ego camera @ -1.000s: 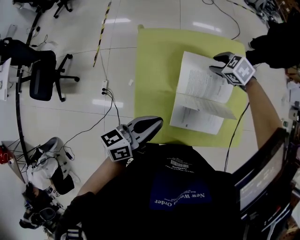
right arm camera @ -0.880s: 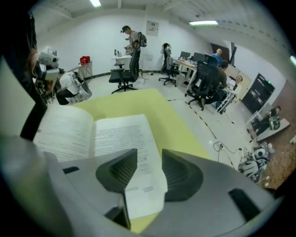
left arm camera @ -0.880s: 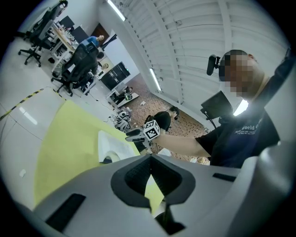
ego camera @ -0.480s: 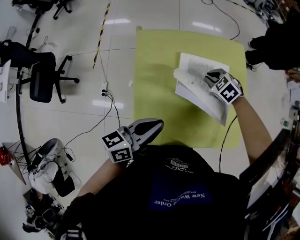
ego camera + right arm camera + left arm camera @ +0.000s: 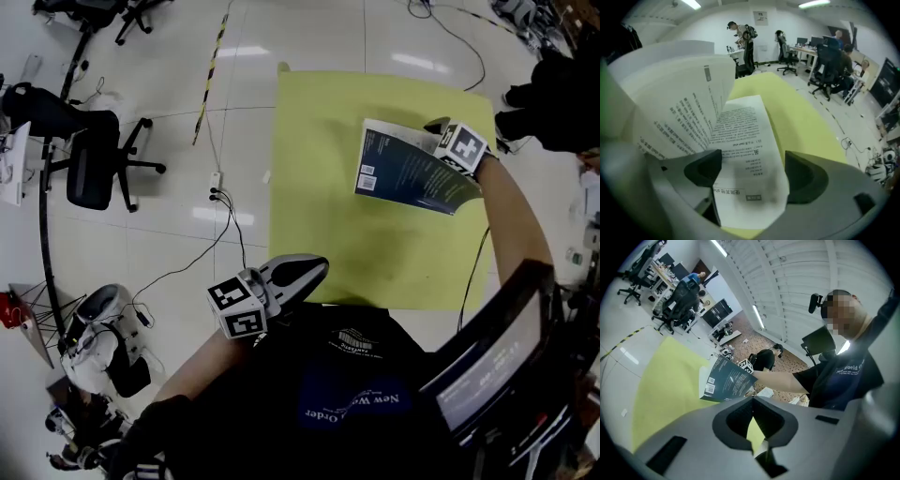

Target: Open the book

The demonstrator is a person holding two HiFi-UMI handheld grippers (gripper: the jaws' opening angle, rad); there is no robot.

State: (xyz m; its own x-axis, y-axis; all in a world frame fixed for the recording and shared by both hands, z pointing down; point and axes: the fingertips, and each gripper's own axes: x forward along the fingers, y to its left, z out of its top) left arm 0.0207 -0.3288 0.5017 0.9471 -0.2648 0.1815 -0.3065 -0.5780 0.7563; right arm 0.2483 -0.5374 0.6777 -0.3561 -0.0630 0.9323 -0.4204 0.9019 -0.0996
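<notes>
The book (image 5: 412, 173) is sitting in the upper right of the head view, over the yellow mat (image 5: 319, 187). It is tipping up with its dark cover showing on top and its printed pages (image 5: 740, 140) fanning out underneath.

The right gripper (image 5: 752, 174) is opening its jaws wide. A loose leaf is lying between the pads, which are not pressing on it. The left gripper (image 5: 753, 401) is idling low in the head view, well apart from the book, its jaws pressed together on nothing.

Risk: with the grip letting go while the book is tilting, the cover is likely to swing over and land face down or closed, undoing the opening. A leaf could also fold under the falling weight and crease.

The long axis is running roughly left to right in the head view, dipping slightly rightward. The barcode end is pointing to the left.
</notes>
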